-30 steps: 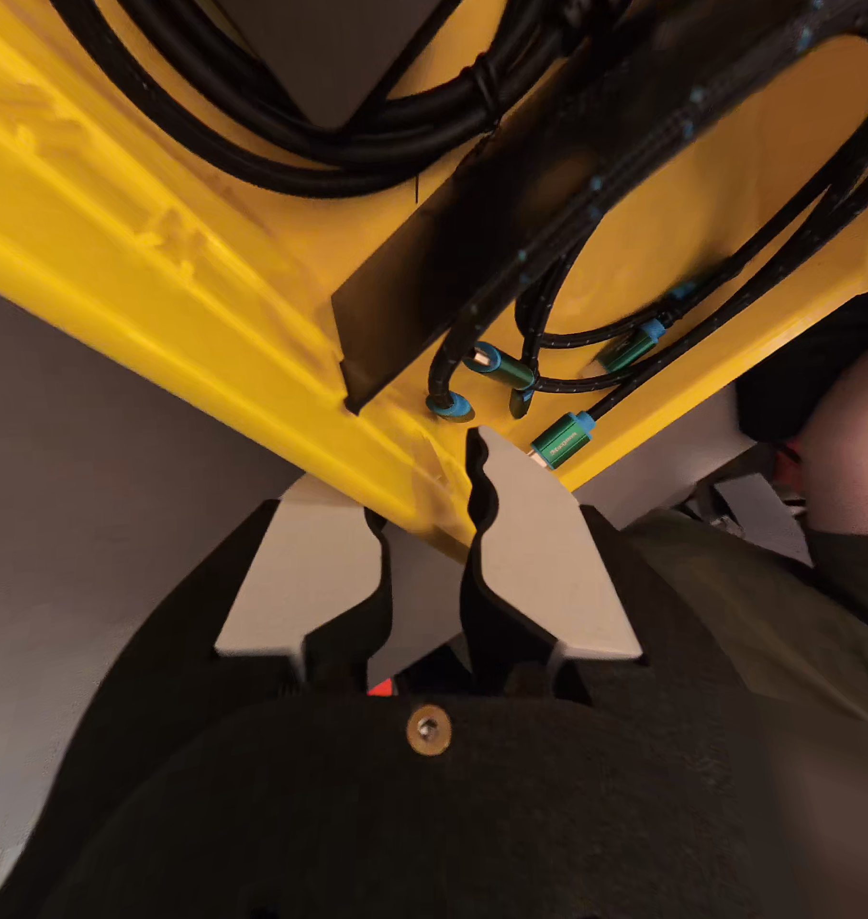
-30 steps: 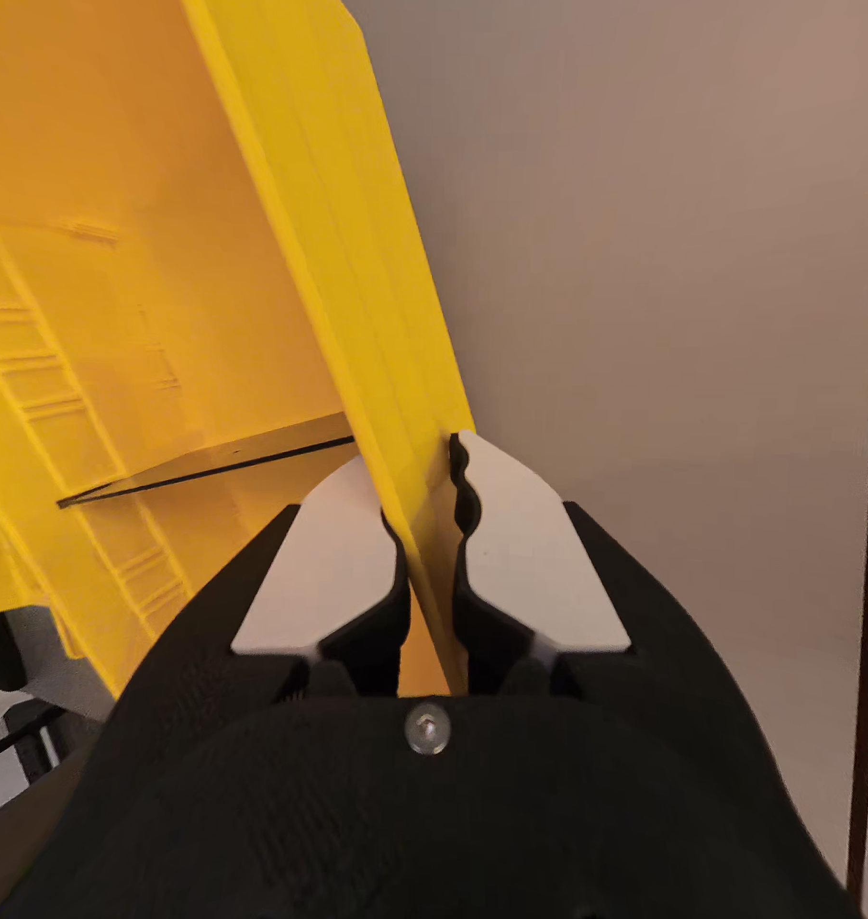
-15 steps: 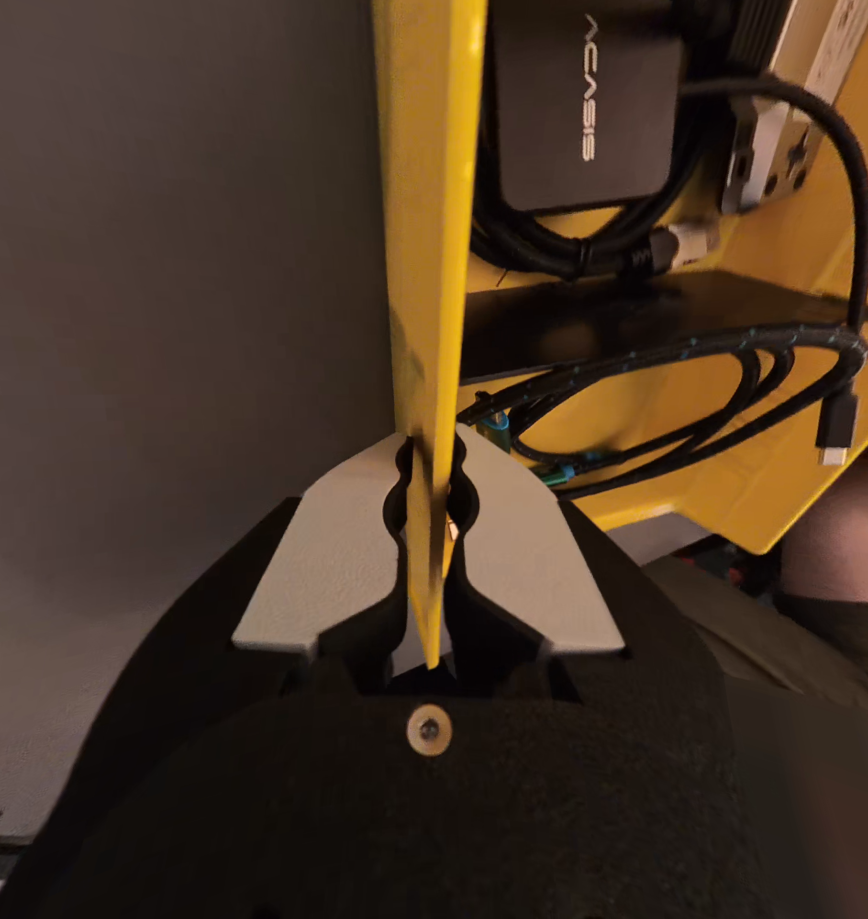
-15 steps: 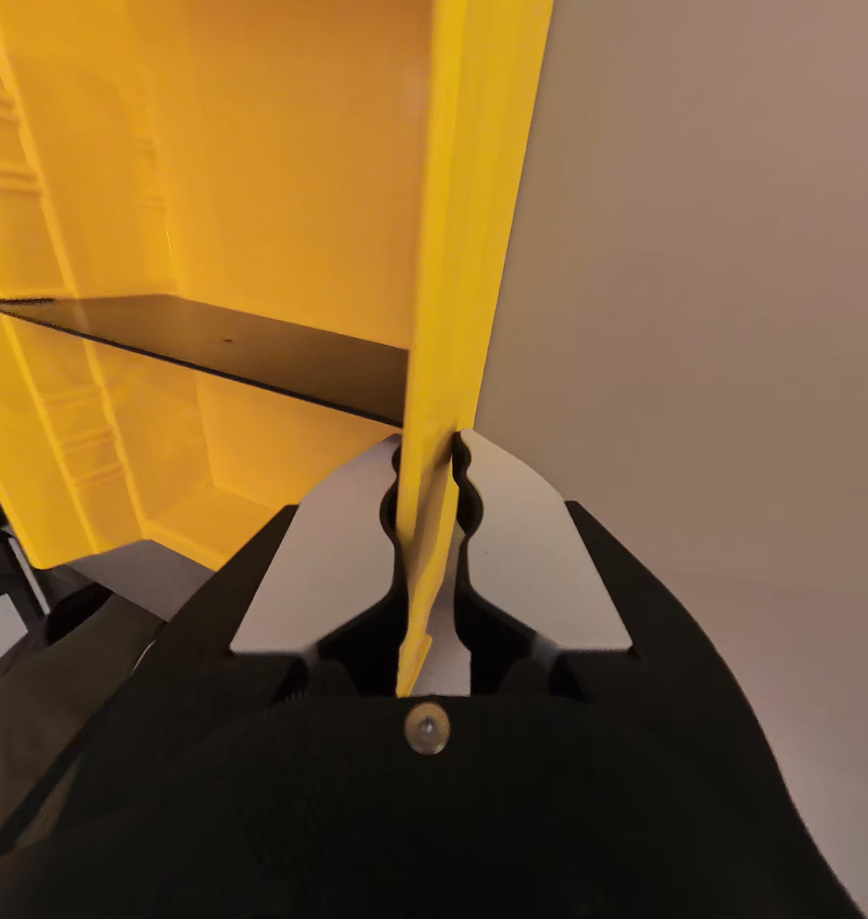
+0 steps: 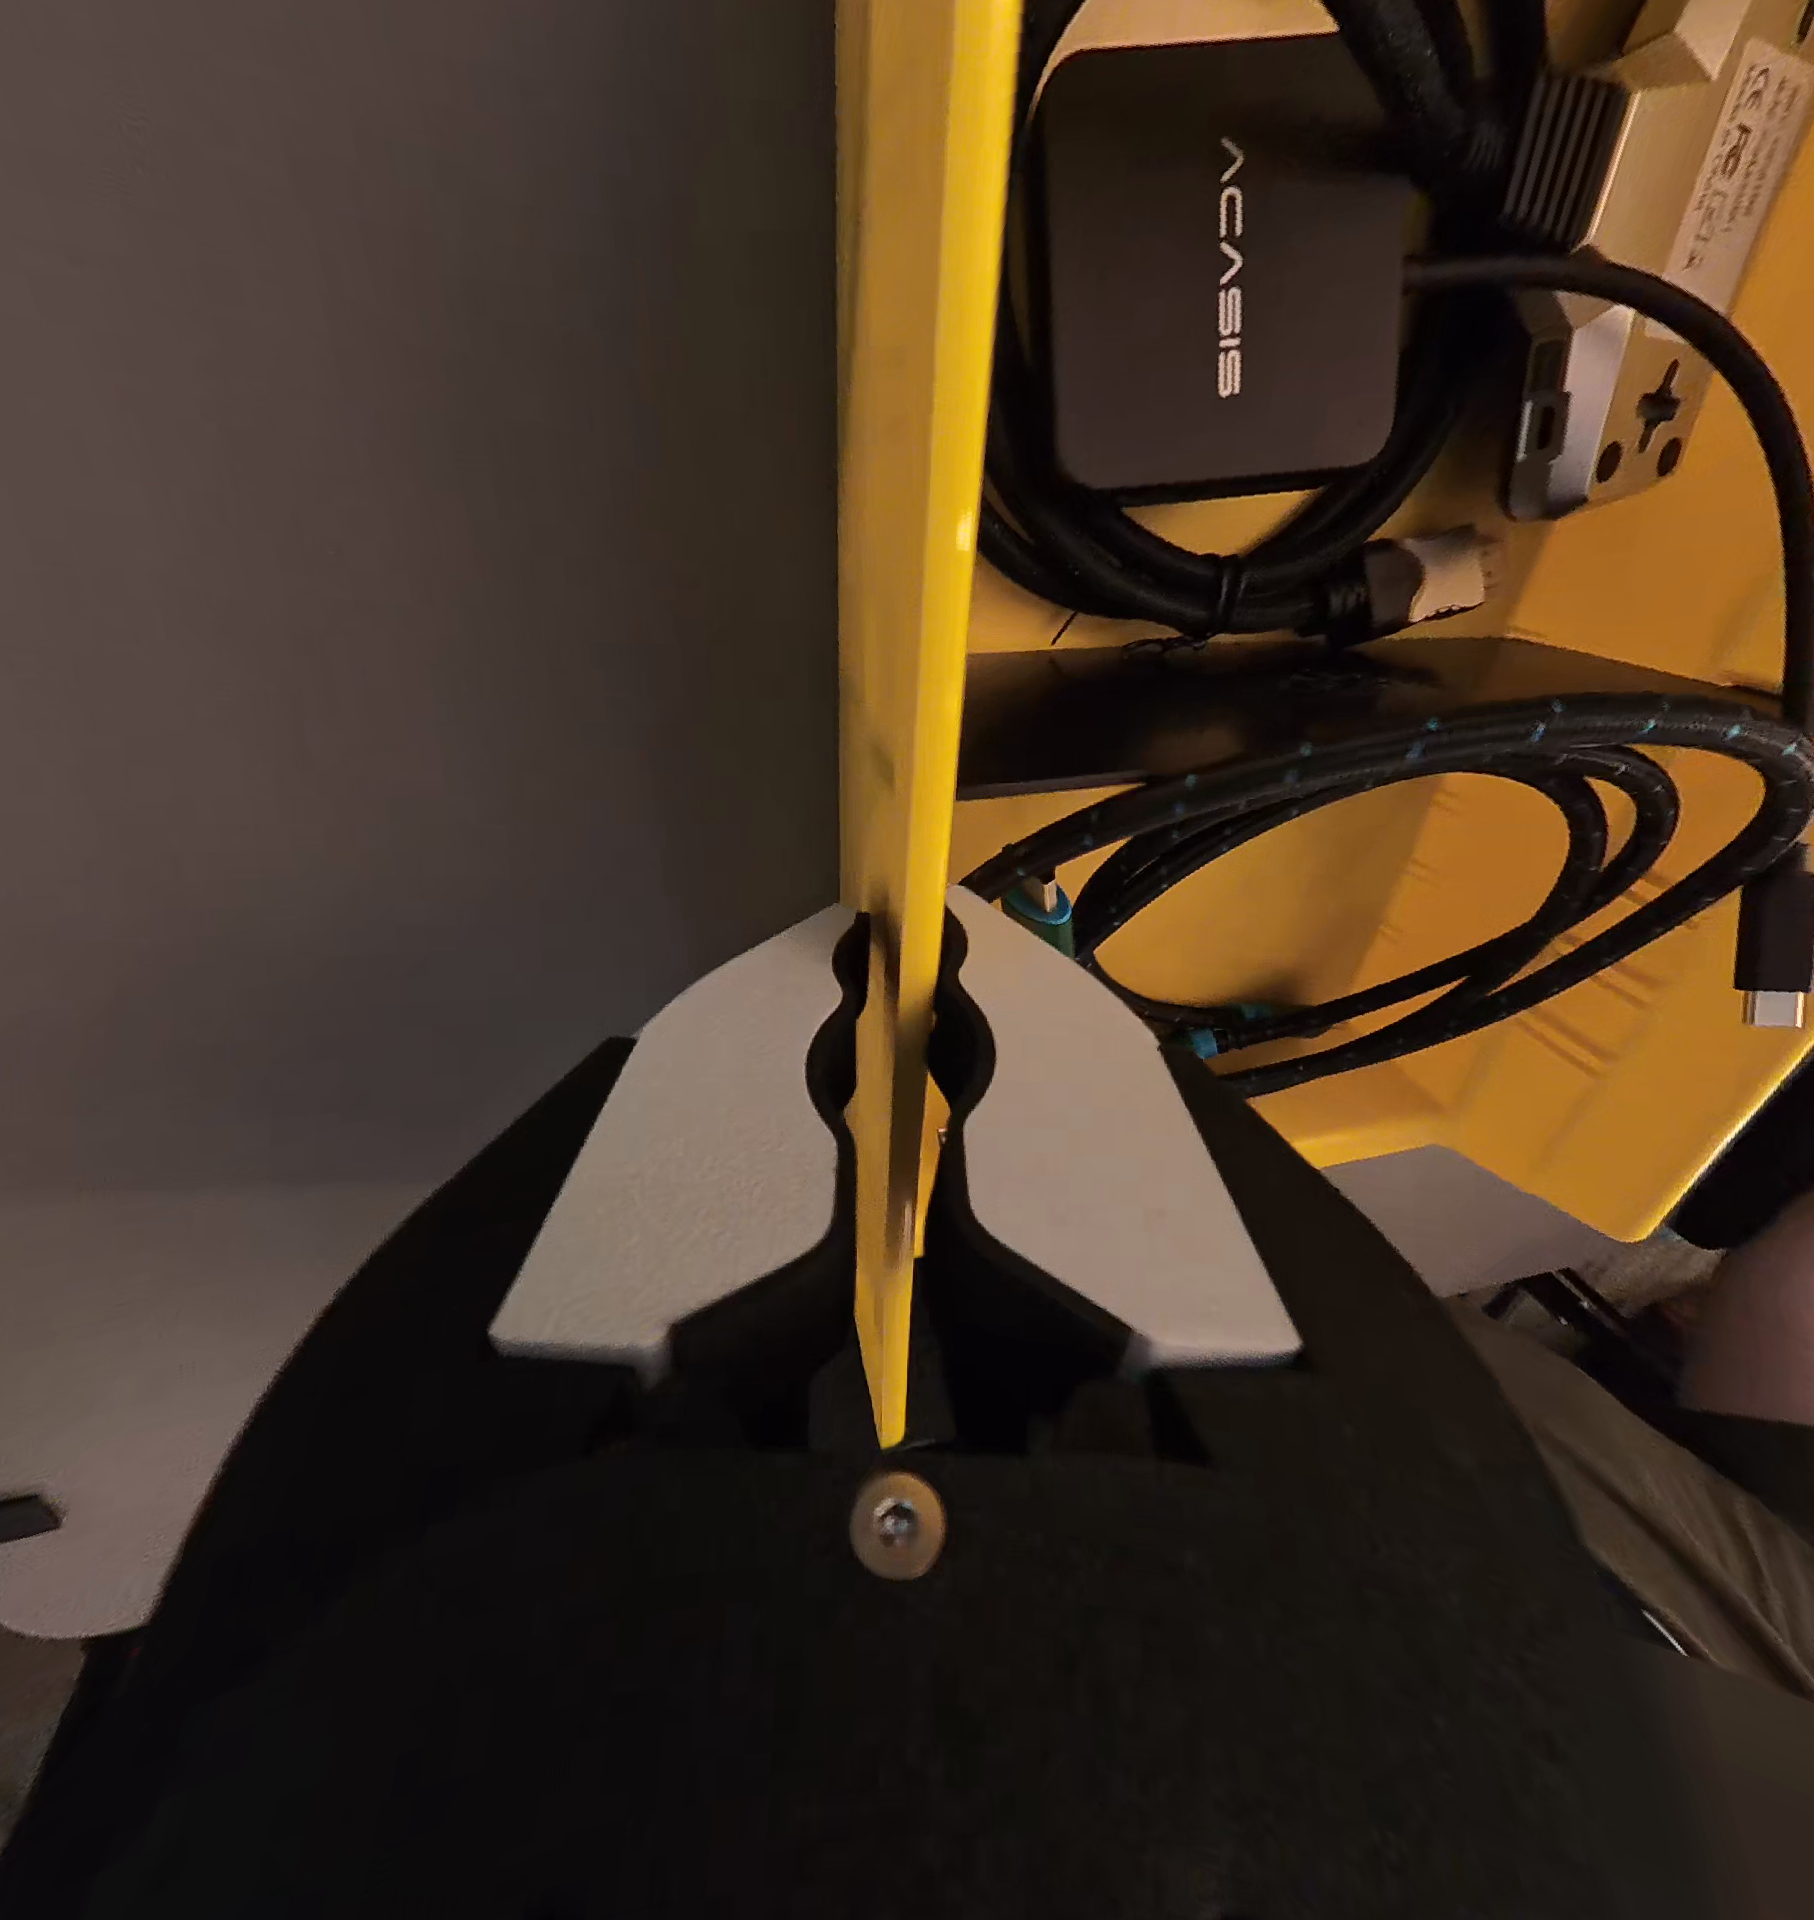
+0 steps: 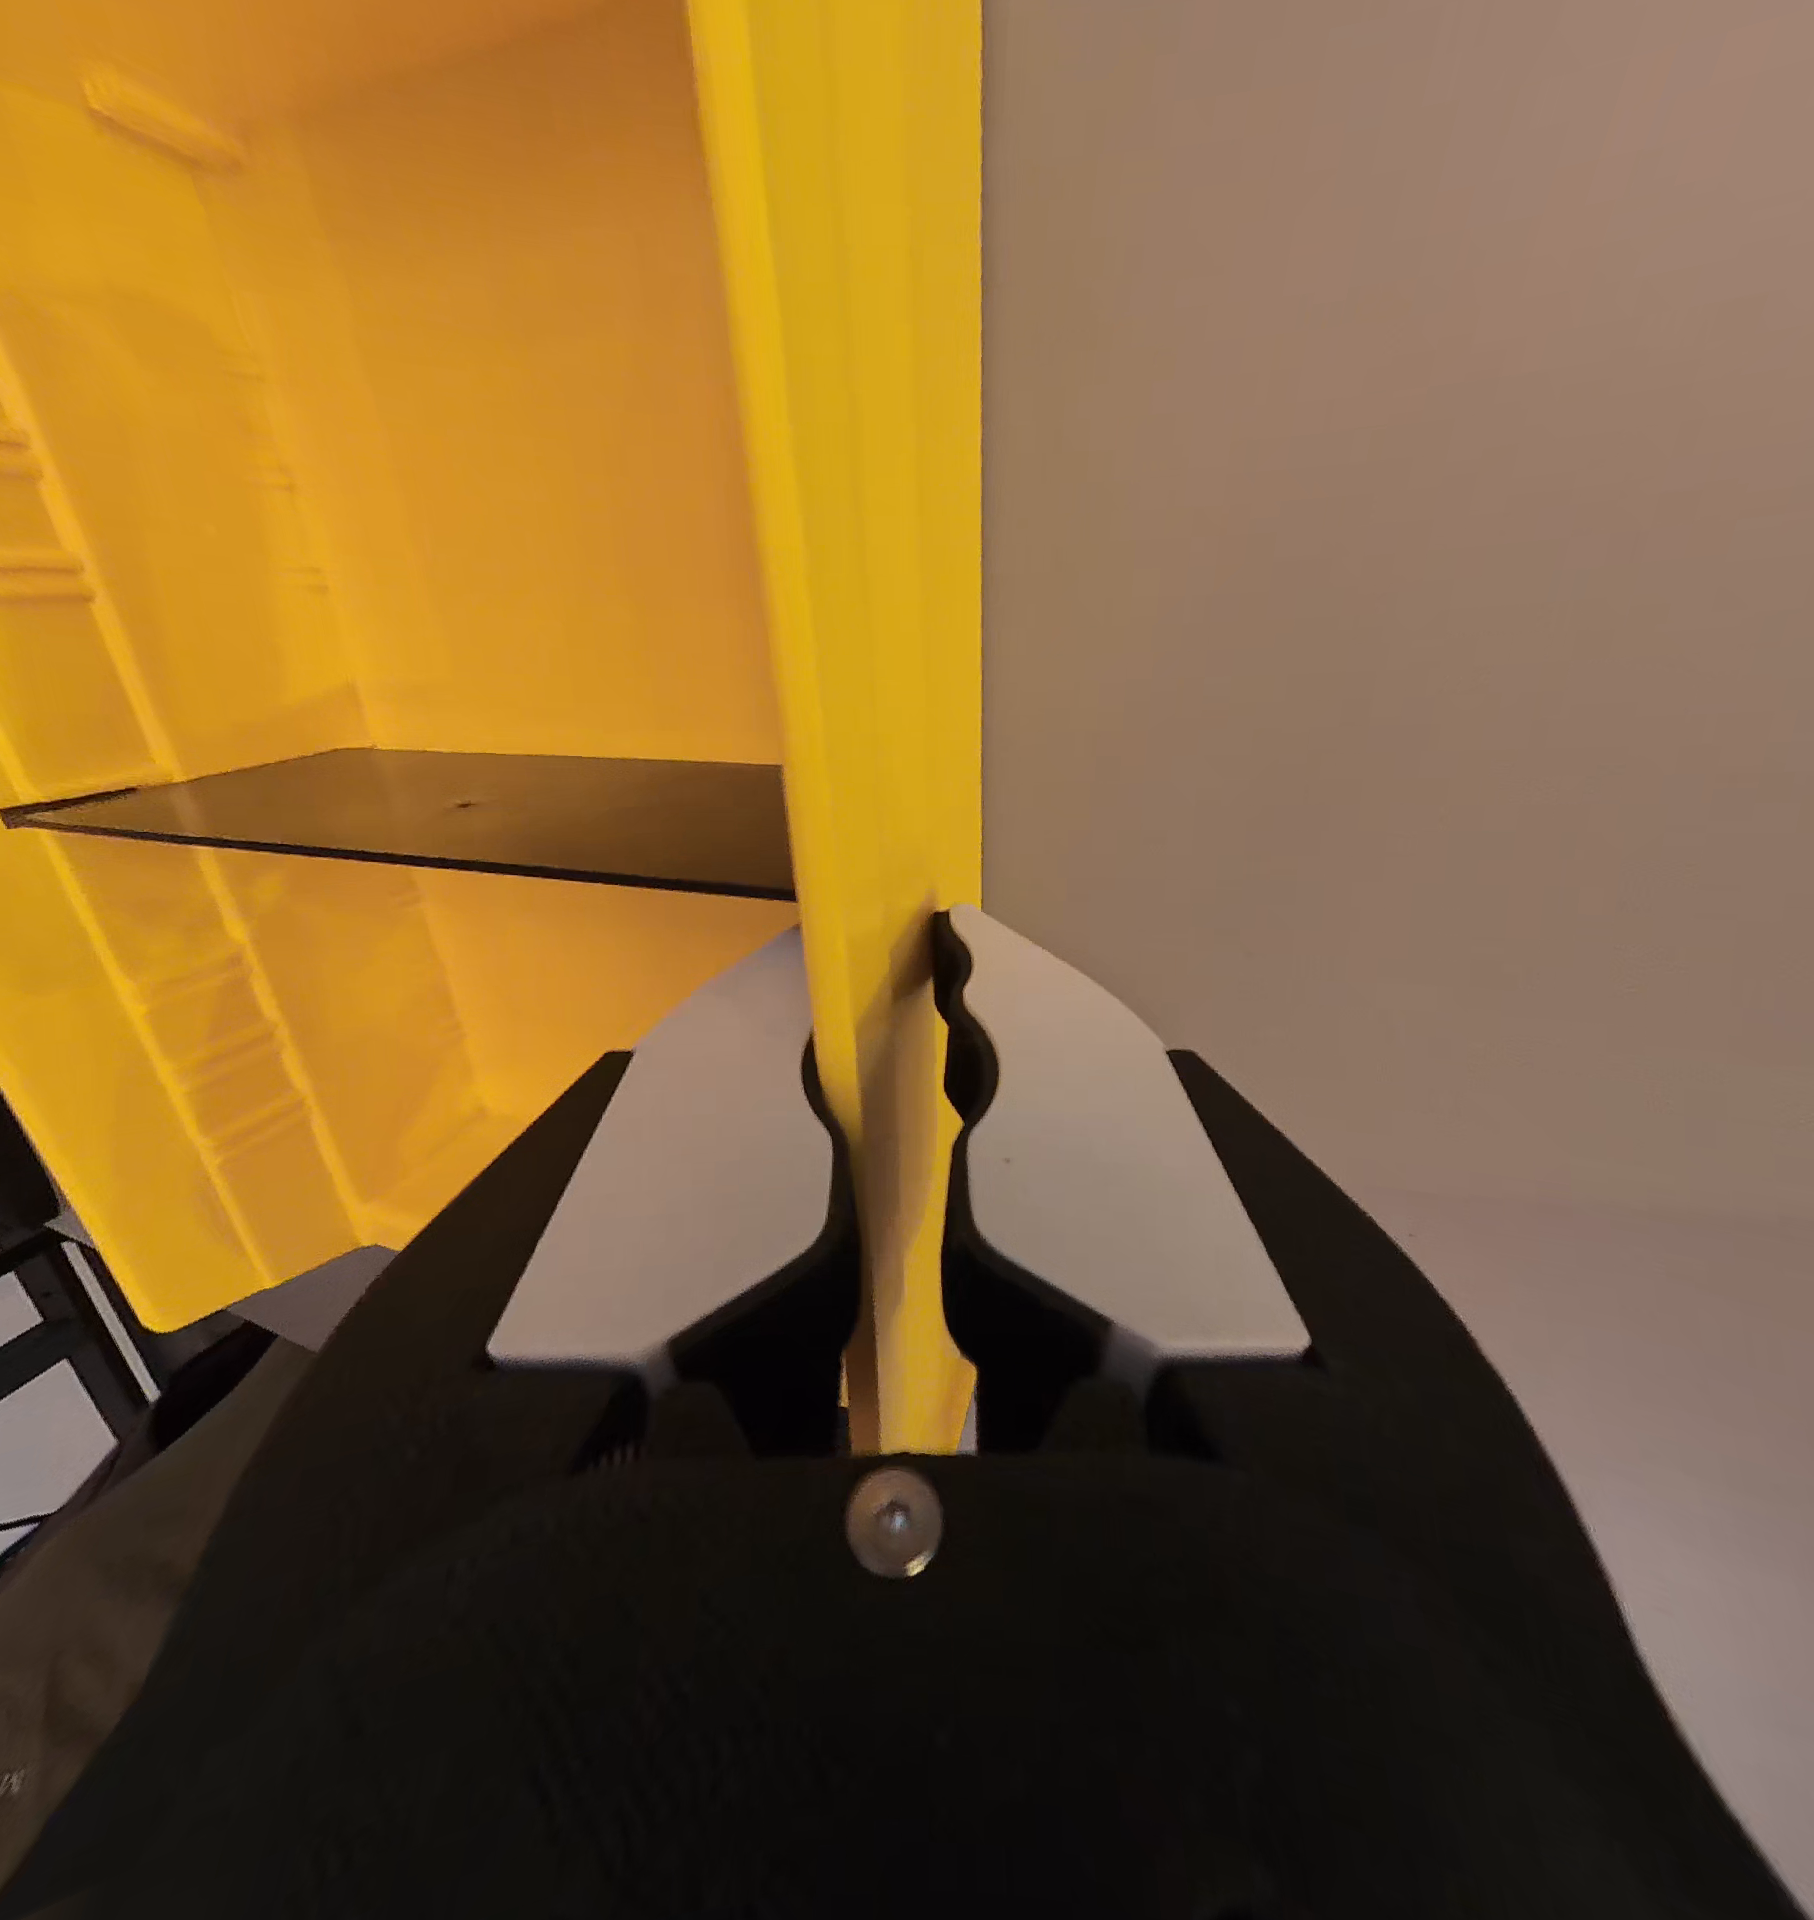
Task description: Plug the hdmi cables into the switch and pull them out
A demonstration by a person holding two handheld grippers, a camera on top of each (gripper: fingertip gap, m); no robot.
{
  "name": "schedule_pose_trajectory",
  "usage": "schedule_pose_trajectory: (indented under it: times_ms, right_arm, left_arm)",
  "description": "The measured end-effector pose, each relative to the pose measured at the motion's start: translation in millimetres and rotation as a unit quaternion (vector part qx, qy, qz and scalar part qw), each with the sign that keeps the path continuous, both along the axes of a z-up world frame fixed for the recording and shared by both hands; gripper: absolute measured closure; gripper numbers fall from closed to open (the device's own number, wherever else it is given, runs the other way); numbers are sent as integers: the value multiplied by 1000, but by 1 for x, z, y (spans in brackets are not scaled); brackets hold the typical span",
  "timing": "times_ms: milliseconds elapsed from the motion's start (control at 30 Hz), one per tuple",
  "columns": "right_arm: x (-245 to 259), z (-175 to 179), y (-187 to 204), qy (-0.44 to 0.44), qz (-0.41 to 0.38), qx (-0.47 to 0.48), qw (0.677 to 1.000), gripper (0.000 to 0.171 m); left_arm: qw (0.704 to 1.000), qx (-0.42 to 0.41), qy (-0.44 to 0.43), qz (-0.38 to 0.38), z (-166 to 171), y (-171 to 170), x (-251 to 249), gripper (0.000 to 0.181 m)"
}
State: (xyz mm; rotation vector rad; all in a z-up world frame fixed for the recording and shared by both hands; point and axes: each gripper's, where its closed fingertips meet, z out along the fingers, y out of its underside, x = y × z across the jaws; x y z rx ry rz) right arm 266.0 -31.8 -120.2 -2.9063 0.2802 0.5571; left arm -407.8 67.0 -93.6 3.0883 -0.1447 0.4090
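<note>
My left gripper [image 5: 898, 920] is shut on one side wall of a yellow bin [image 5: 918, 416]. Inside the bin are a black box [image 5: 1215, 301], a grey device [image 5: 1609, 364], coiled black cables [image 5: 1121, 561] and braided cables with teal flecks [image 5: 1402, 748]. Green-teal connectors [image 5: 1038, 914] lie just past my fingertips, and a black plug [image 5: 1781, 945] hangs at the right. My right gripper [image 6: 872, 925] is shut on the opposite wall of the bin [image 6: 861, 468]. No cables show in that view.
A black divider plate [image 5: 1298, 707] splits the bin, and it also shows in the right wrist view [image 6: 467, 810]. A person's arm [image 5: 1776, 1309] is at the lower right. A plain wall [image 6: 1402, 623] is beyond the bin. A dark frame [image 6: 9, 1320] stands at the lower left.
The bin has swung from slanted to upright in both views. My left fingers have closed tighter on its wall. The black box and grey device have come into view.
</note>
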Motion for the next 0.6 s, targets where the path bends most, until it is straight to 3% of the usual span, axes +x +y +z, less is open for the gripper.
schedule_pose_trajectory:
  times_ms: [600]
  right_arm:
    - [8, 0, -12, -17, -53, -6, 998, 161]
  left_arm:
    - [997, 71, -34, -20, 0, 18, -7, 169]
